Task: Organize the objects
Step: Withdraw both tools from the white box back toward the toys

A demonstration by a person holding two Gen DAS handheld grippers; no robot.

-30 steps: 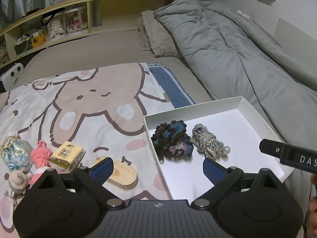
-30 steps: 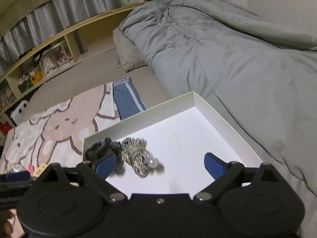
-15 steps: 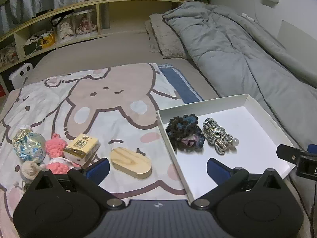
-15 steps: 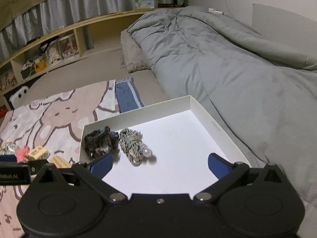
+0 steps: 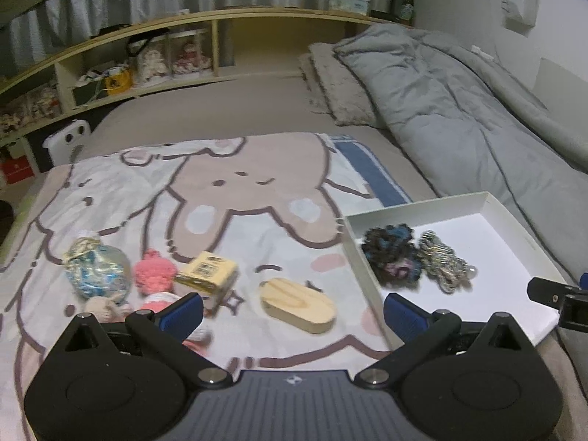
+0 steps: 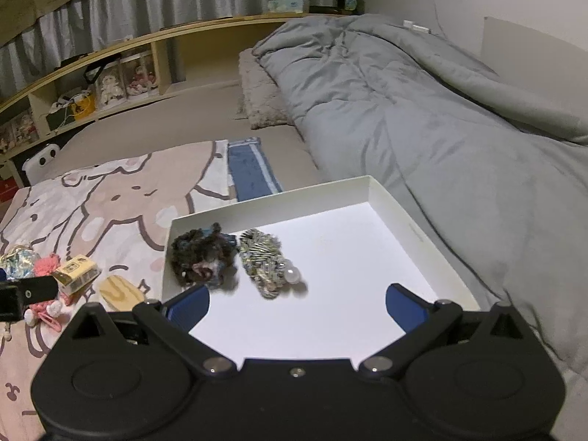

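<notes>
A white shallow box (image 5: 514, 220) (image 6: 415, 228) lies on the bed and holds a dark knitted scrunchie (image 5: 391, 253) (image 6: 204, 257) and a striped rope tie with a pearl (image 5: 443, 264) (image 6: 268, 262). On the bunny blanket lie a wooden oval piece (image 5: 297, 305) (image 6: 117, 292), a yellow box (image 5: 207, 272) (image 6: 75, 272), a pink knitted item (image 5: 154, 275) (image 6: 46, 264) and a shiny blue pouch (image 5: 95, 272). My left gripper (image 5: 292, 314) is open above the wooden piece. My right gripper (image 6: 297, 307) is open over the box.
A grey duvet (image 6: 422, 110) covers the bed's right side, with a fluffy pillow (image 5: 338, 88) behind. A wooden shelf (image 5: 147, 66) with dolls runs along the far edge. A small beige toy (image 5: 104, 307) lies by the left finger.
My left gripper has swung left from the box to above the wooden piece and loose items. My right gripper has pulled back slightly over the box. Both stay open.
</notes>
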